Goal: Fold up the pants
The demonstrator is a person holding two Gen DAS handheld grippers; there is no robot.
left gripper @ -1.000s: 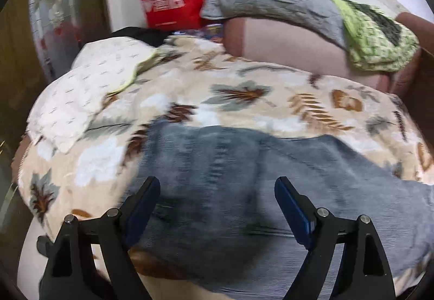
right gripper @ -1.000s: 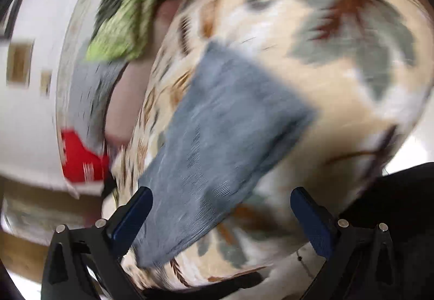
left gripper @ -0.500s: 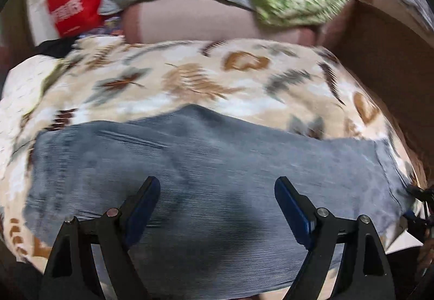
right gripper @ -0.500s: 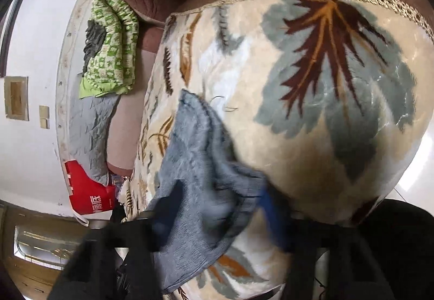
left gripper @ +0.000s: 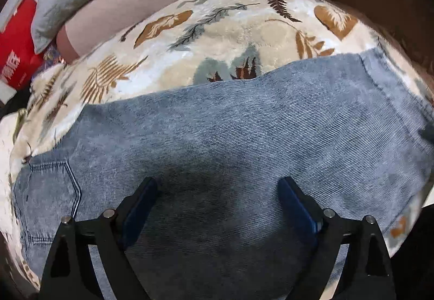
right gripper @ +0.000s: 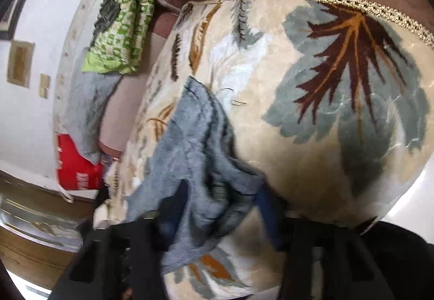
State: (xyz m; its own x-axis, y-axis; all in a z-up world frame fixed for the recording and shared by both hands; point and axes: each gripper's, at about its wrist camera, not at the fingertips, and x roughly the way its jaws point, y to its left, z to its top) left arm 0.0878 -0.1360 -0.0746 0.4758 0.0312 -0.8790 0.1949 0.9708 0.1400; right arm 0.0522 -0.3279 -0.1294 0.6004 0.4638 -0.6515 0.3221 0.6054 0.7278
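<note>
Two claws over pants (left gripper: 244, 131) spread flat on leaf-print blanket (left gripper: 217, 37): left claw (left gripper: 217, 202) opening, nothing gripped; right claw (right gripper: 219, 205) closing around bunched leg end (right gripper: 200, 159).

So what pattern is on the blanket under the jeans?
Cream blanket with grey, brown and orange leaves; clearest in the right wrist view.

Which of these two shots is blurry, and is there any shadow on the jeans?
Right wrist view: the right gripper and bunched jeans between its closing jaws are smeared. Left wrist view: sharp, with fisheye bending; a dark shadow on the denim between the left gripper fingers.
</note>
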